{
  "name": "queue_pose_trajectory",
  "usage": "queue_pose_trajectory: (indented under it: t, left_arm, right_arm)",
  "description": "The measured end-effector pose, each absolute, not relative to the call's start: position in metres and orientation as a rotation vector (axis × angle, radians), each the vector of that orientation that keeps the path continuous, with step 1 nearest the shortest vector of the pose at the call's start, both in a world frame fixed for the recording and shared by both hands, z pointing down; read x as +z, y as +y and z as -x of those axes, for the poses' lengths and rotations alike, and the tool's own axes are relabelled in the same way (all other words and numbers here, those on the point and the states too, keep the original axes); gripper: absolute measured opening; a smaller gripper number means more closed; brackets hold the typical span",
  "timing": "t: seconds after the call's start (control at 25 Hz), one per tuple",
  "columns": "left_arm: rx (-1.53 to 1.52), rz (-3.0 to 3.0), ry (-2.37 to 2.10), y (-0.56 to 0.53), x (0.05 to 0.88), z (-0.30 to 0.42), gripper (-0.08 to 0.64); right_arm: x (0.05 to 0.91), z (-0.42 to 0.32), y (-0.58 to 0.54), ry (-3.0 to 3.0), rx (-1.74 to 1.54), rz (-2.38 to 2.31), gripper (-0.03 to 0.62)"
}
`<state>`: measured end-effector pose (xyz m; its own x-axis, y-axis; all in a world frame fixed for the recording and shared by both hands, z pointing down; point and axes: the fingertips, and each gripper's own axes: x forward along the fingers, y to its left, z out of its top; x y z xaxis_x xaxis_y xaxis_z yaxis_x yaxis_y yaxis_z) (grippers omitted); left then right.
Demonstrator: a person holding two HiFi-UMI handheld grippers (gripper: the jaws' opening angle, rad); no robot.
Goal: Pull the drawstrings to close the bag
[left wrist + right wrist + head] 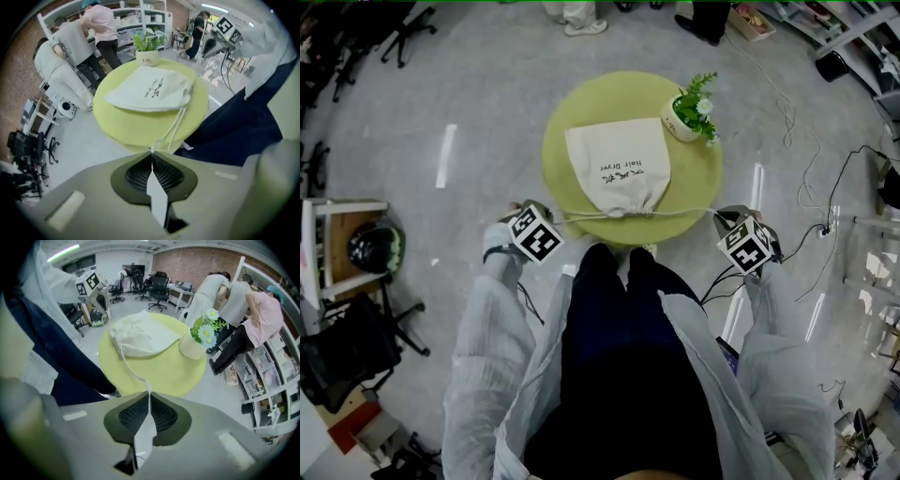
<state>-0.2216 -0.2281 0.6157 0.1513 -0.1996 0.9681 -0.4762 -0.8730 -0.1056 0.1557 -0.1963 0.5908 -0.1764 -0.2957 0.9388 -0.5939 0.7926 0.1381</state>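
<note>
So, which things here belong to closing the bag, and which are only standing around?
For the job:
- cloth bag
- drawstrings
- left tool and right tool, each shut on a drawstring
- yellow table under the bag

Just lying about:
- potted plant
- black helmet
- office chair

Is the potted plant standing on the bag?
No, the potted plant stands on the table beside the bag.

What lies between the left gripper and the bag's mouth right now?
Only the drawstring, stretched from the shut left gripper across a bare strip of the yellow-green table to the bag. The left gripper view shows it.
</note>
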Motion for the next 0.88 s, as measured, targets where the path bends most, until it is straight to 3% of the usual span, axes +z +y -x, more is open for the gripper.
queue_pose_trajectory:
  t: [0.56,0.88]
  left_arm:
    - [1.114,-2.387,-0.751,-0.272,0.542,0.129,0.029]
    - [0.693,-2.246,-0.943,-0.3,0.541,0.097,0.031]
  right_arm:
    - [0.516,-0.062,-0.245,-2.224,0.457,-0.899,0.014]
    - [0.525,-0.03,-0.269,-2.308,0.612,-1.185,0.015]
